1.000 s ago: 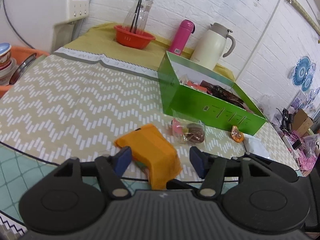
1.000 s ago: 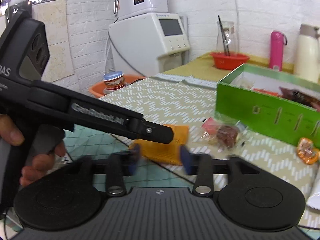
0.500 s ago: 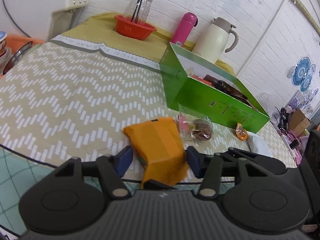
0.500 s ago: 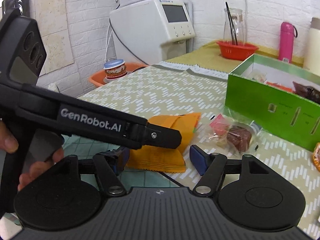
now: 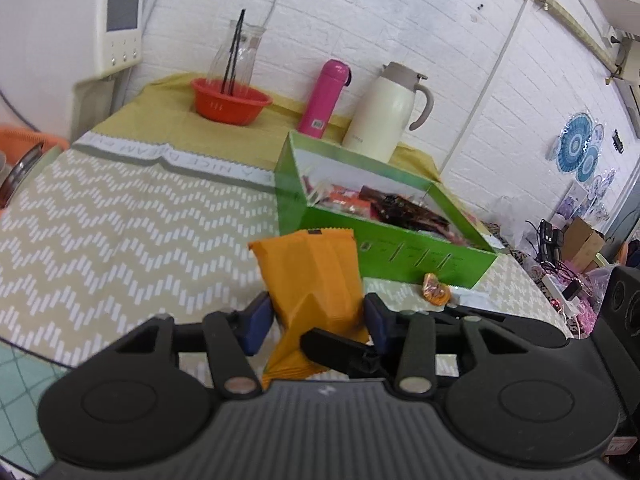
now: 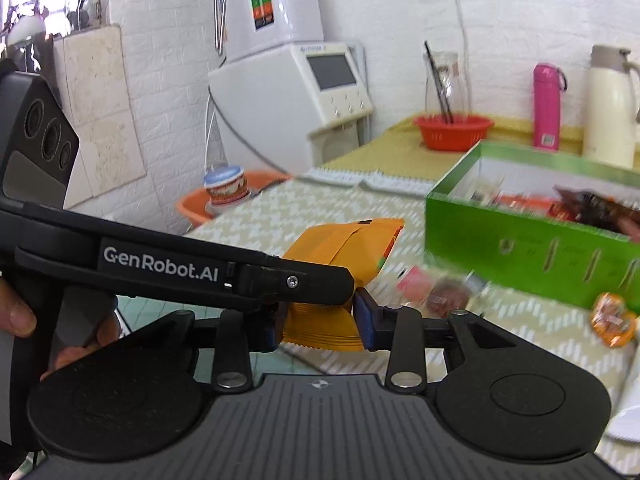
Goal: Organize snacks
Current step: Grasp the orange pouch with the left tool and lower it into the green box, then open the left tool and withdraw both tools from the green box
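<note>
An orange snack packet (image 5: pixel 308 272) hangs tilted above the zigzag tablecloth, clear of the table. My left gripper (image 5: pixel 316 318) is closing, its blue pads pressed on the packet's sides. My right gripper (image 6: pixel 320 326) is closing too, with the packet's crimped lower end (image 6: pixel 320 332) between its pads and touching them. One of its black fingers (image 5: pixel 340 346) crosses below the packet in the left wrist view. The left gripper's finger (image 6: pixel 280 276) crosses the right wrist view. The open green box (image 5: pixel 400 248) (image 6: pixel 520 240) with several snacks stands just beyond.
A clear-wrapped snack (image 6: pixel 440 296) and a small orange sweet (image 5: pixel 436 294) lie in front of the box. Behind stand a red bowl (image 5: pixel 230 100), a pink bottle (image 5: pixel 324 98) and a cream jug (image 5: pixel 388 116). A hand (image 6: pixel 16 316) holds the left gripper's handle.
The orange packet has come up off the table and tipped upright. Both pairs of jaws have narrowed onto it; the right ones were wide open before.
</note>
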{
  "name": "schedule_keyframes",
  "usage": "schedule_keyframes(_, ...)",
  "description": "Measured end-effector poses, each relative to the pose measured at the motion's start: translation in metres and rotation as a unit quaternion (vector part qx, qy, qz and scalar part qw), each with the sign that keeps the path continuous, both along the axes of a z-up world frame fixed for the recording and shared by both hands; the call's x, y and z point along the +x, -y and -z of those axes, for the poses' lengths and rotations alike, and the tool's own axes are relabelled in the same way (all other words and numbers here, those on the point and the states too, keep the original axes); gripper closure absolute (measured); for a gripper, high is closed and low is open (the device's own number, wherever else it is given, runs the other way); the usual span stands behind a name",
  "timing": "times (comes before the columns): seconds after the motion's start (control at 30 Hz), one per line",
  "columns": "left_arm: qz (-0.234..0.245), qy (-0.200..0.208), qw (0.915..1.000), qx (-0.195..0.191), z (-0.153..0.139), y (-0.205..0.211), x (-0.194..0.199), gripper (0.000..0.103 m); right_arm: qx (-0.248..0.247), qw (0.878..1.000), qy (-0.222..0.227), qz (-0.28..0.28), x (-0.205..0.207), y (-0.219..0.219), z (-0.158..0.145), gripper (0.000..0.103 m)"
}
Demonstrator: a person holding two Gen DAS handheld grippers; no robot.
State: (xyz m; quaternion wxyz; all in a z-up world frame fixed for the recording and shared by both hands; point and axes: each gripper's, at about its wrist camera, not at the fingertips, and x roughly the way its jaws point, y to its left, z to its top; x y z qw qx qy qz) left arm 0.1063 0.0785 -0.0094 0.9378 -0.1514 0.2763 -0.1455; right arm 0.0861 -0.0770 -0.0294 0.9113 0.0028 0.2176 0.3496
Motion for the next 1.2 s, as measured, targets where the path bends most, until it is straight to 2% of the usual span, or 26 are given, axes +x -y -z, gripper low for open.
schedule_keyframes(0.37,0.067,0.049,0.9965,0.008,-0.04,0.064,0.074,0.059,0.016,0.994,0.044,0.094,0.046,0.055,-0.03,0.039)
schedule_keyframes(0.63,0.096,0.033,0.9948,-0.004,-0.037,0.094,0.134,0.059,0.022,0.99,0.033,0.137,0.09,0.085,-0.026,0.039)
schedule_keyframes(0.8,0.104,0.033,0.994,0.009,-0.032,0.103,0.152,0.059,0.033,0.989,0.026,0.143,0.105,0.095,-0.02,0.039)
schedule_keyframes(0.83,0.102,0.035,0.9941,0.008,-0.031,0.103,0.155,0.048,0.034,0.989,0.027,0.14,0.107,0.097,-0.018,0.039)
schedule_keyframes(0.87,0.092,0.043,0.9949,0.008,-0.03,0.102,0.157,0.026,0.03,0.99,0.03,0.136,0.109,0.097,-0.016,0.036)
schedule_keyframes(0.9,0.069,0.056,0.996,0.012,-0.028,0.101,0.155,0.019,0.02,0.99,0.033,0.136,0.11,0.096,-0.014,0.032)
schedule_keyframes(0.93,0.049,0.067,0.9964,0.019,-0.028,0.1,0.153,0.02,0.008,0.99,0.038,0.136,0.109,0.096,-0.011,0.024)
schedule_keyframes(0.97,0.035,0.07,0.9965,0.03,-0.029,0.099,0.152,0.02,-0.001,0.99,0.046,0.136,0.107,0.096,-0.009,0.0)
schedule_keyframes(1.07,0.021,0.054,0.9978,0.032,-0.027,0.092,0.155,0.02,-0.009,0.985,0.081,0.152,0.097,0.098,-0.006,0.0)
schedule_keyframes(1.2,0.008,0.049,0.9982,0.032,-0.024,0.085,0.152,0.02,-0.017,0.984,0.083,0.154,0.093,0.099,-0.005,0.0)
